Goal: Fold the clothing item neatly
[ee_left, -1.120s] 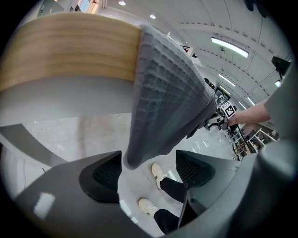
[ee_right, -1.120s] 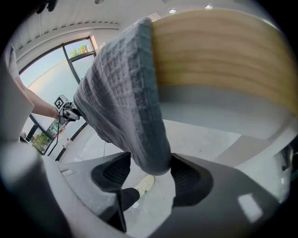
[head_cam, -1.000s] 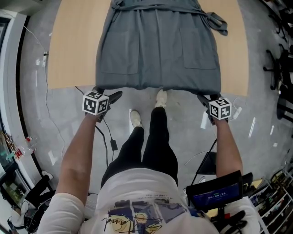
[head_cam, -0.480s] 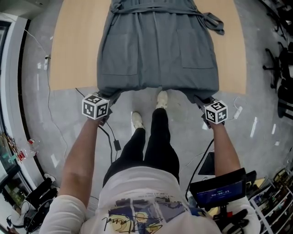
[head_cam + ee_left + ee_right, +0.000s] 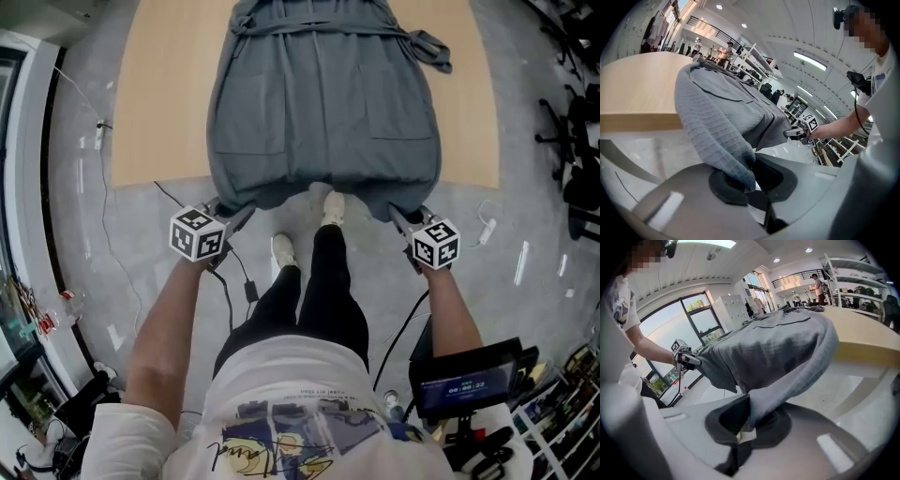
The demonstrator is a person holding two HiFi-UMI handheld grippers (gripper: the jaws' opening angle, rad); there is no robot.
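Note:
A grey garment with two pockets and a waist tie lies flat on the light wooden table, its hem at the near edge. My left gripper is shut on the hem's left corner and has just closed there; the cloth runs down between its pads at the left gripper. My right gripper is shut on the hem's right corner, and the fabric is pinched in the right gripper. Both corners are lifted slightly off the table edge. Each gripper view shows the other gripper across the hem.
The person's legs and white shoes stand at the table's near edge. Cables trail on the grey floor. A screen on a stand is at the lower right, and office chairs are at the right.
Both grippers went from open at the hem to shut on its corners. They rose and drew inward, so the straight hem now curves and bunches.

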